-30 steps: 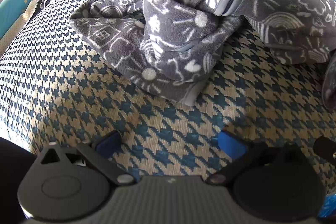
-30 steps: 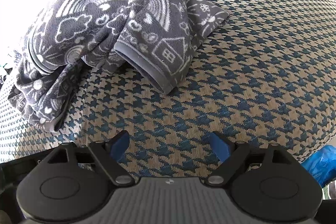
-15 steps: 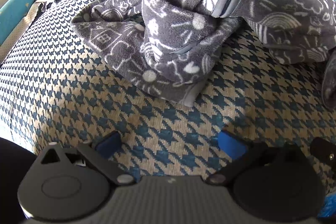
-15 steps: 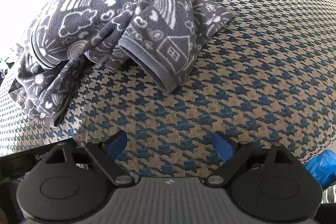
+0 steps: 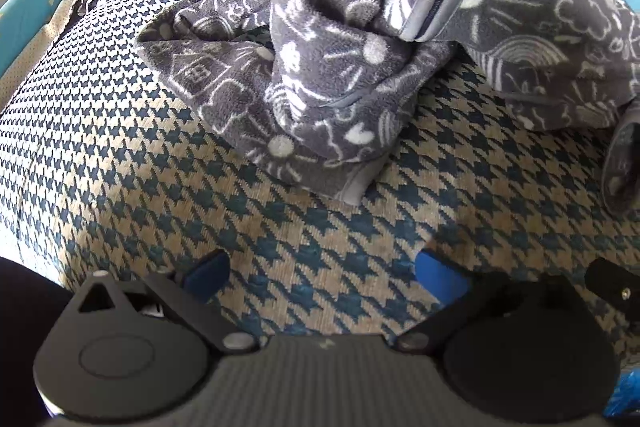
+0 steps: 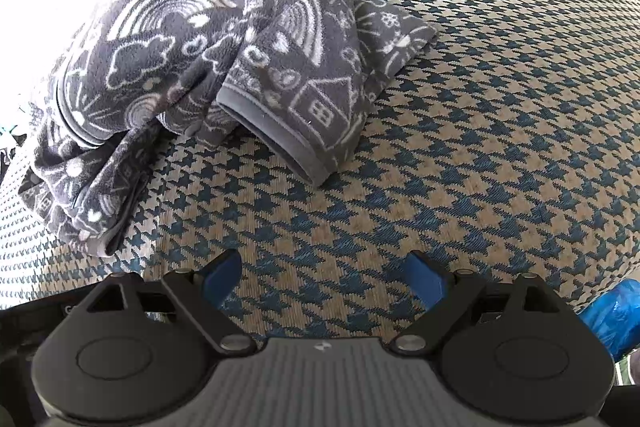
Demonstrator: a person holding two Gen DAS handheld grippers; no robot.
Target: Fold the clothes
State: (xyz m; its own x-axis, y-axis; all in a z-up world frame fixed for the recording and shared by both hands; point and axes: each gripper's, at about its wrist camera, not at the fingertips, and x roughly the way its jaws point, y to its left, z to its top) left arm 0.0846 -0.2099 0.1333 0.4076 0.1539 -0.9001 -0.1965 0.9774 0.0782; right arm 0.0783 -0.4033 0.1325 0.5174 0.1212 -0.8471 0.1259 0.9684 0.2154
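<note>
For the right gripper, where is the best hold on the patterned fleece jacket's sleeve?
Probably the banded cuff of the fleece jacket: it lies flat and nearest on the houndstooth cover, its open end facing the right gripper. Come straight forward, open jaws straddling the edge.

No readable text, labels or numbers anywhere; only a tiny pale logo mark on each gripper body, too small to read

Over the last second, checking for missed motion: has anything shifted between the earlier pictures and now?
Barely. The right tool edged slightly nearer the crumpled grey patterned fleece garment; nothing gripped or released. The garment lies unchanged on the houndstooth-patterned cushion, and both tools, the left tool included, remain open and empty.
</note>
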